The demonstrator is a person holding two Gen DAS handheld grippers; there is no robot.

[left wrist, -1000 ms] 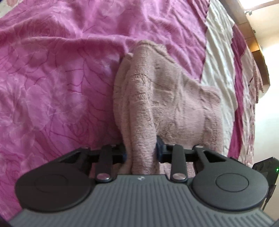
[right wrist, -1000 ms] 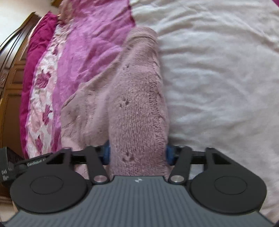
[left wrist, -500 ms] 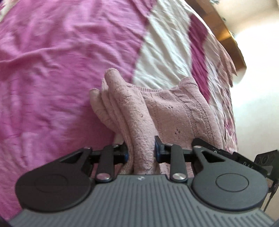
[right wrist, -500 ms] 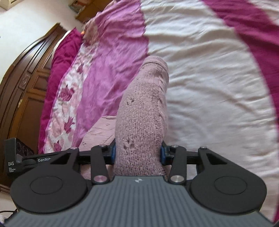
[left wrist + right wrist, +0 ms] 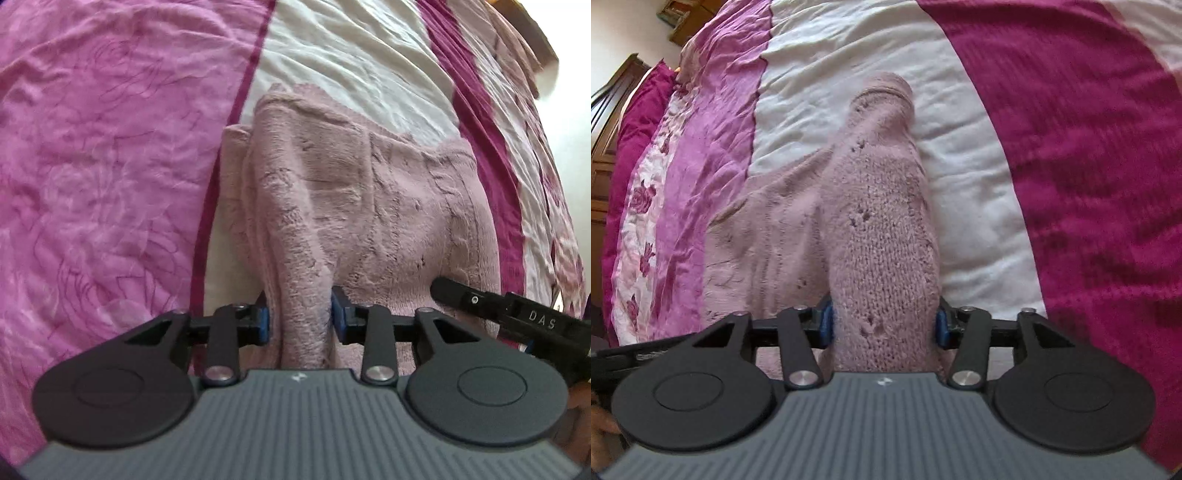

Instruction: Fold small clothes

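garment: dusty-pink knitted sweater (image 5: 369,206), bunched, lying on the white stripe of the pink-and-magenta bedspread (image 5: 110,166)
left gripper (image 5: 299,321): my jaws narrow, pinching a thick fold of the sweater
right gripper (image 5: 882,325): clamped on a rolled sleeve-like part (image 5: 882,229), jaws wider than my left
change: a second ago the sweater hung over the pink panel; I've carried it across onto the white stripe and lowered it, body now spread flatter against the bedspread
meaning: likely laying down after a fold; next, release and smooth
risk: knit is soft, may spring open on release
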